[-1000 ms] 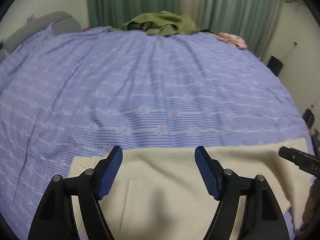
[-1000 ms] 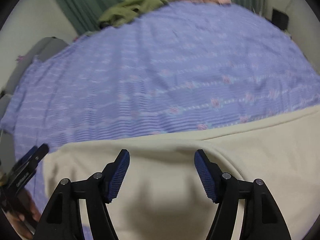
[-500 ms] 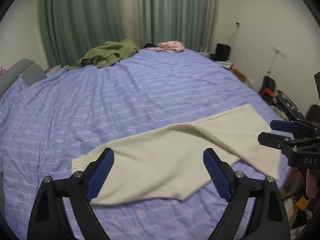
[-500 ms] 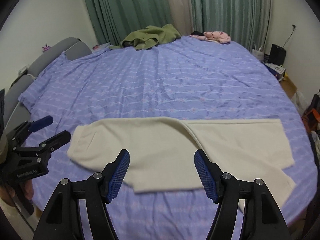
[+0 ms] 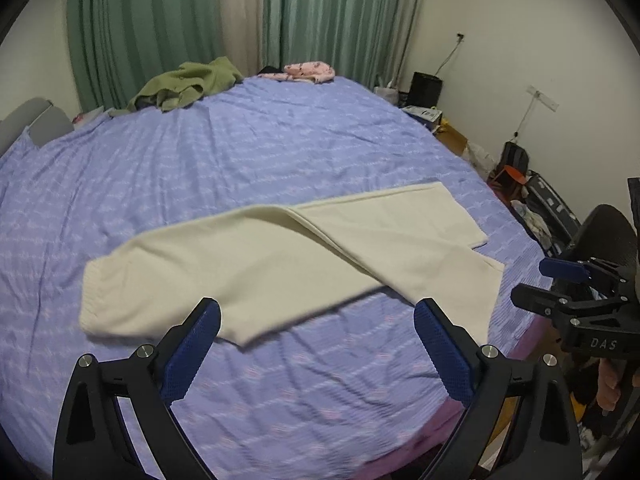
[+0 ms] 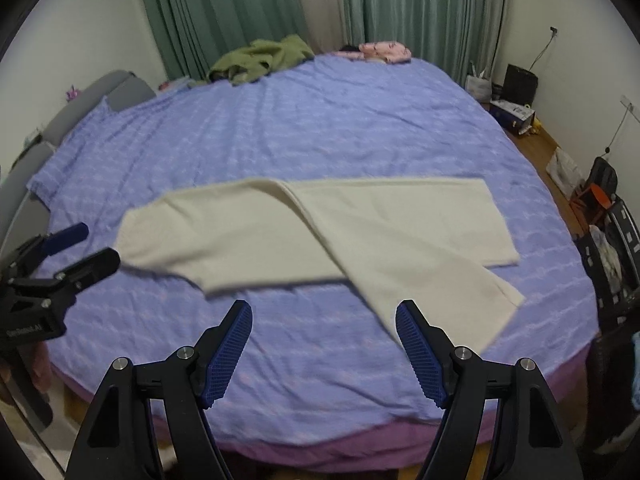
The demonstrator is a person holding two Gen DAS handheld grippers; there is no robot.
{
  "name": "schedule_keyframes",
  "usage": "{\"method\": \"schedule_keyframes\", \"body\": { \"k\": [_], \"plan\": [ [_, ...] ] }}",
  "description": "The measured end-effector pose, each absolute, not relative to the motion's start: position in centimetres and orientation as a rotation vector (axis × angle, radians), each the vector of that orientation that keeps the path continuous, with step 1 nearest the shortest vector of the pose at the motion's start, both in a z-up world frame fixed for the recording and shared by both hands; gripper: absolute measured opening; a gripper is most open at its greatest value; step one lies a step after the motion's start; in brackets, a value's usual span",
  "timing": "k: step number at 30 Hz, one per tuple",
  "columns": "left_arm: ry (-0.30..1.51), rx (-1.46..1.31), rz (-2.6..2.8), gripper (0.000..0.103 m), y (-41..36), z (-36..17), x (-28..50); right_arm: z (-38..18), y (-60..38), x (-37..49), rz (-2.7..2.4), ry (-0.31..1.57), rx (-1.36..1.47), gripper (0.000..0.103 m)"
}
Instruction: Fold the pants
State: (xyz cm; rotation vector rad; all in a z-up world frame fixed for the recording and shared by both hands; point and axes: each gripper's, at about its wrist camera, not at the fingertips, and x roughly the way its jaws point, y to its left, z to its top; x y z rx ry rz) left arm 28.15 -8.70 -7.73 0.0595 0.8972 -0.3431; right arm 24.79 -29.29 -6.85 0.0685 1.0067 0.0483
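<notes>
On the bed (image 6: pixel 320 128), near its front edge, cream pants (image 6: pixel 304 232) are lying flat, waist to the left, legs running right and splitting into a narrow V at the cuffs. Left tool (image 5: pixel 316 344) is hovering above the front edge, fingers spread wide, gripping nothing. Right tool (image 6: pixel 324 344) is hanging likewise, spread and empty, clear of the cloth. Both are sitting short of the pants, not touching. Green garment (image 6: pixel 260 58) and pink garment (image 6: pixel 384 51) are lying at the far edge, against green curtains (image 6: pixel 248 8).
</notes>
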Motion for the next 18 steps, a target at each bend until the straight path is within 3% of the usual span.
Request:
{"method": "schedule_keyframes", "body": {
  "k": [9,18],
  "plan": [
    [1.004,-0.055,-0.107,0.099,-18.0,-12.4,24.5,-11.0,-38.1,23.9,0.234,1.093,-0.029,0.075],
    [1.118,-0.017,-0.047,0.099,-22.9,-18.8,23.0,-19.6,-41.6,23.1,0.266,1.226,-0.158,0.075]
  ]
}}
